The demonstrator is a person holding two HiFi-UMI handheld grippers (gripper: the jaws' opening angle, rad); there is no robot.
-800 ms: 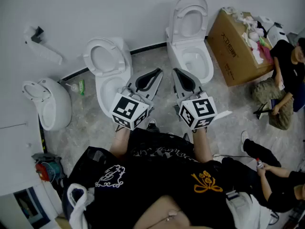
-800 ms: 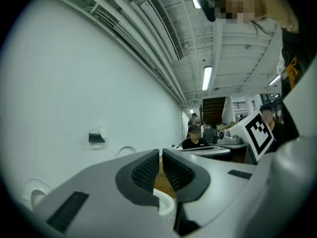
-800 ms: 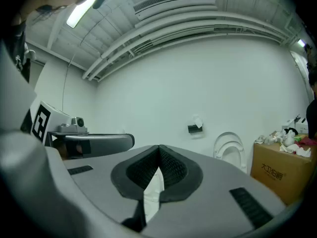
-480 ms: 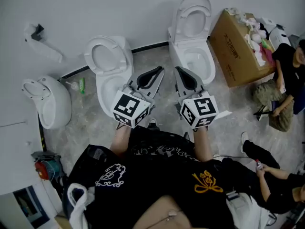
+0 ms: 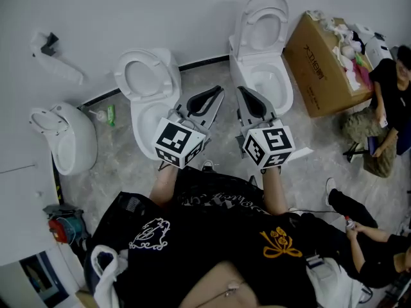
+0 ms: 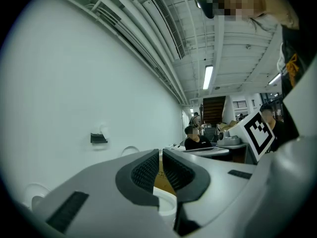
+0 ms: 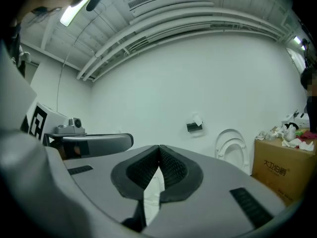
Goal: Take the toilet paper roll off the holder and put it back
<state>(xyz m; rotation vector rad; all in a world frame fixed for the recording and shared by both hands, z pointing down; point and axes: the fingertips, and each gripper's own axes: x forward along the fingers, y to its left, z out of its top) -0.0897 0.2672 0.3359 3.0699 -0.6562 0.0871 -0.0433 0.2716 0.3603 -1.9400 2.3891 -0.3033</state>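
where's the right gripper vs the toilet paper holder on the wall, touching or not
Apart. The right gripper view shows the toilet paper holder far off on the wall, bare wall between it and the right gripper.

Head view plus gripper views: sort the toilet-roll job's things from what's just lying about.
Job: black wall-mounted holder with white paper; left gripper; right gripper.
Lying about: left white ceramic toilet; right white ceramic toilet; brown cardboard box of scraps; small green bottle on the floor.

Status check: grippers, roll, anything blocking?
Both shut, empty: left hand-held gripper, right hand-held gripper. Untouched: toilet paper holder on wall, paper on it. Ahead on floor: open toilet.
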